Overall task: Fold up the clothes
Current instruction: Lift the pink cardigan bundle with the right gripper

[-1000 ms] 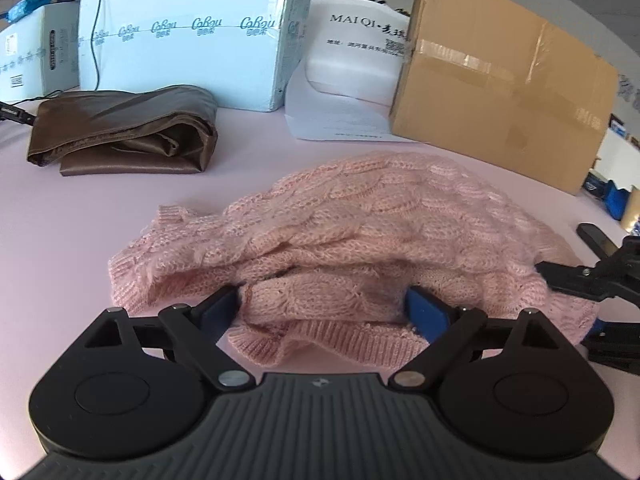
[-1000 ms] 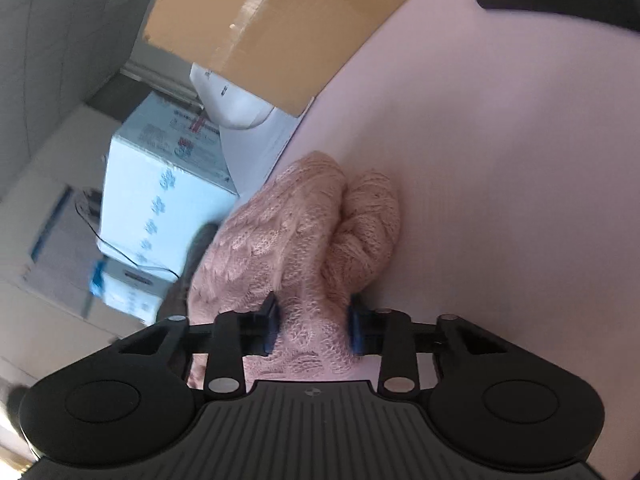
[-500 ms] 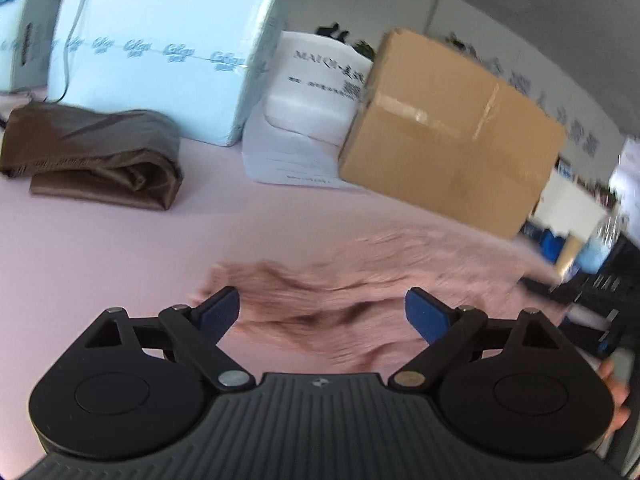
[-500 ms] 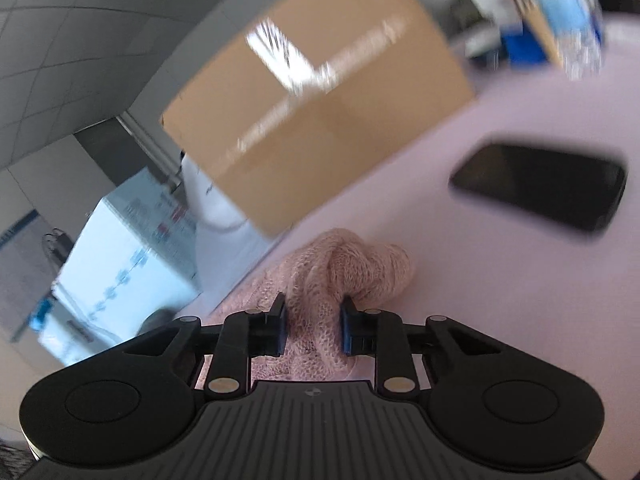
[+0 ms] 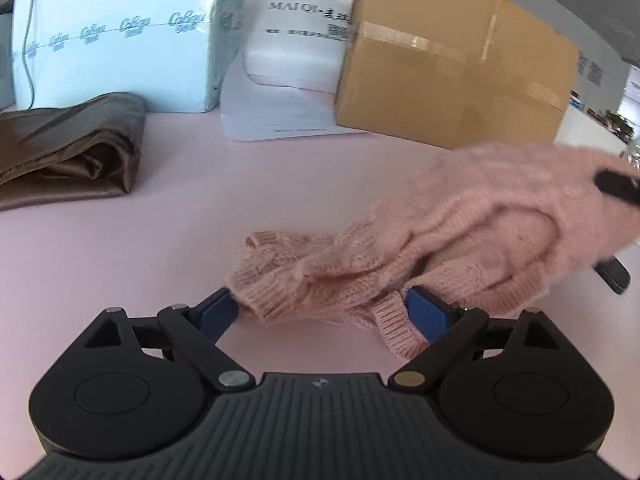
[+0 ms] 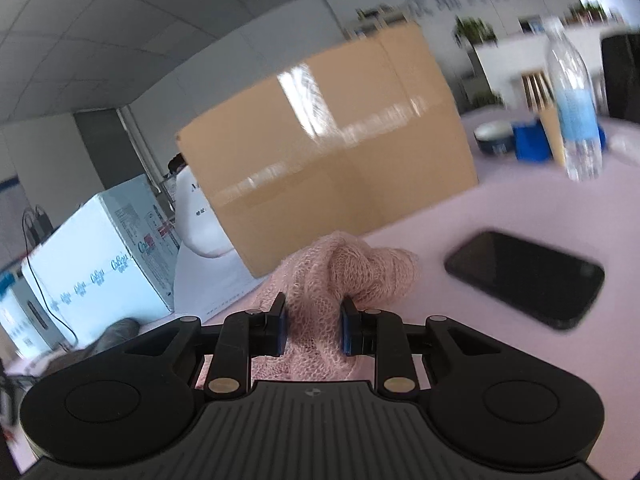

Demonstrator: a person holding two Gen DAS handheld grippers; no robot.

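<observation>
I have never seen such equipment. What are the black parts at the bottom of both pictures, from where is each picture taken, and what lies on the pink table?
There is no robot here: a person holds one two-finger gripper in each hand, and a camera on each looks forward along its fingers. The black parts are the grippers themselves. In the left wrist view, the left gripper stands open, with the edge of a pink knitted sweater between its blue pads. In the right wrist view, the right gripper is shut on a bunch of that sweater. On the pink table also lie folded brown cloth, a cardboard box, a light blue box, papers, a phone and a water bottle.
</observation>
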